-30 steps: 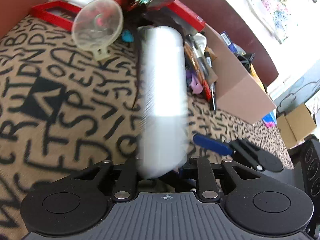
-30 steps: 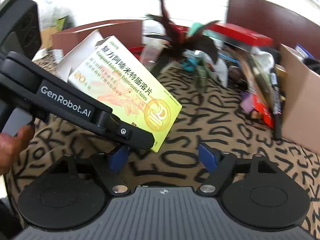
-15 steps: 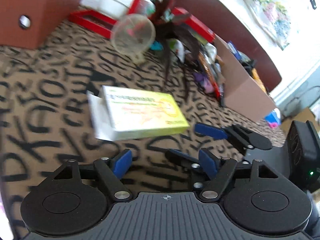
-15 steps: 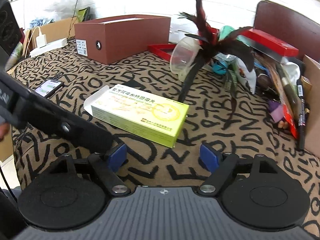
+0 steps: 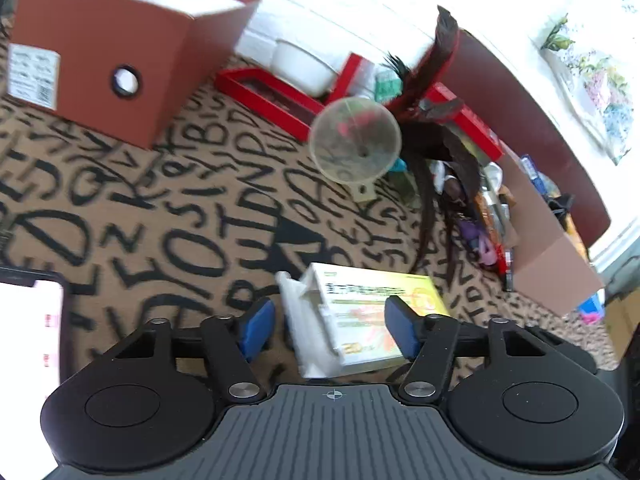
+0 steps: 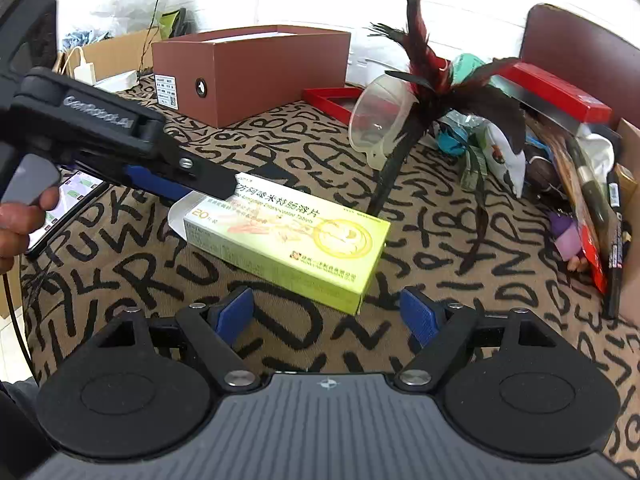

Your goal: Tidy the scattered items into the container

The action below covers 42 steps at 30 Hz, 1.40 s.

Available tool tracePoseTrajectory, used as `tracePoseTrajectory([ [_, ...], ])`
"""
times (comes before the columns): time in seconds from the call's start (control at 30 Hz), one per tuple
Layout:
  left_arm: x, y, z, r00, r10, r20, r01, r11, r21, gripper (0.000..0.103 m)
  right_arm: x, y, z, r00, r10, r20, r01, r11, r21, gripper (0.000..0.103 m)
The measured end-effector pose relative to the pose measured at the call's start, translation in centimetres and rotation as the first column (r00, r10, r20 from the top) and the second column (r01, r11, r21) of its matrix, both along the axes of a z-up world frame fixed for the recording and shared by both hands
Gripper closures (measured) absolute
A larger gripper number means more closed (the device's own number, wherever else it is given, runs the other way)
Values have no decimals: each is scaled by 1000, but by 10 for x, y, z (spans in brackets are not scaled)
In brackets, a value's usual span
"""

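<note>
A yellow-green medicine box (image 6: 288, 240) with an open white end flap lies on the letter-patterned cloth; it also shows in the left wrist view (image 5: 360, 312). My left gripper (image 5: 330, 326) is open with its blue pads on either side of the box's flap end, not clamped. In the right wrist view the left gripper (image 6: 200, 184) reaches over the box's far left end. My right gripper (image 6: 328, 314) is open and empty, just in front of the box. The brown open-top box (image 6: 252, 68) stands at the back left (image 5: 120, 56).
A clear funnel (image 6: 378, 116), a dark feather toy (image 6: 432, 80) and red trays (image 5: 280, 100) lie behind. A cardboard box (image 5: 552, 248) with pens and clutter sits at the right. A phone (image 6: 68, 208) lies at the left cloth edge.
The box, held up by the left gripper a second ago, now lies on the cloth. The left gripper has opened and swung back down around its flap end.
</note>
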<state>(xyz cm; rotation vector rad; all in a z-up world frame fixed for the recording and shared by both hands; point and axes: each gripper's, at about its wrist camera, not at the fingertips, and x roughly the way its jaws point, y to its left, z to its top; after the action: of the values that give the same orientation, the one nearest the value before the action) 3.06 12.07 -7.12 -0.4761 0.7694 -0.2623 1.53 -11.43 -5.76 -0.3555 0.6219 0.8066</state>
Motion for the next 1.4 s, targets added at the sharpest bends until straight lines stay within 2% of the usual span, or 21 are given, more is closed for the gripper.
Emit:
tracePoseTrajectory([
  [0.03, 2, -4, -1, 1000, -13, 1, 13, 1000, 7, 34, 1, 2, 0, 1000, 4, -1, -4, 1000, -2, 20],
  [0.1, 6, -12, -3, 999, -35, 4, 35, 999, 30, 43, 2, 6, -1, 1000, 8, -4, -8, 1000, -3, 19],
  [0.13, 8, -15, -5, 999, -38, 2, 38, 999, 37, 45, 3, 7, -1, 1000, 6, -3, -6, 1000, -4, 19],
  [0.3, 10, -18, -8, 1000, -30, 6, 30, 999, 43, 41, 4, 5, -1, 1000, -6, -13, 6, 1000, 7, 25],
  [0.43, 15, -22, -8, 999, -38, 3, 38, 998, 50, 45, 8, 3, -2, 998, -38, -42, 39, 999, 26, 25],
  [0.47, 15, -24, -7, 999, -36, 5, 36, 997, 64, 47, 8, 3, -1, 998, -51, -44, 52, 998, 30, 28],
  [0.5, 14, -26, -6, 999, -36, 8, 35, 997, 75, 48, 8, 2, 0, 997, -64, -42, 65, 997, 30, 34],
  [0.53, 13, -27, -5, 999, -39, 13, 38, 996, 80, 48, 7, 1, 1, 997, -72, -40, 73, 997, 29, 35],
  [0.7, 9, -35, 5, 997, -60, 37, 58, 996, 63, 48, 0, -12, 11, 996, -94, -9, 94, 995, 29, 36],
  [0.87, 8, -57, 26, 989, -105, 102, 98, 993, 68, 49, -5, -31, 29, 988, -150, 34, 147, 987, 60, 36],
  [1.03, 20, -90, 52, 968, -185, 172, 176, 982, 68, 49, -4, -62, 54, 968, -234, 90, 225, 969, 96, 36],
  [1.2, 34, -138, 80, 925, -276, 262, 260, 961, 94, 49, 3, -100, 77, 931, -329, 161, 312, 942, 120, 36],
  [1.4, 53, -202, 109, 870, -369, 328, 353, 929, 111, 49, 18, -147, 95, 870, -446, 211, 419, 894, 160, 36],
])
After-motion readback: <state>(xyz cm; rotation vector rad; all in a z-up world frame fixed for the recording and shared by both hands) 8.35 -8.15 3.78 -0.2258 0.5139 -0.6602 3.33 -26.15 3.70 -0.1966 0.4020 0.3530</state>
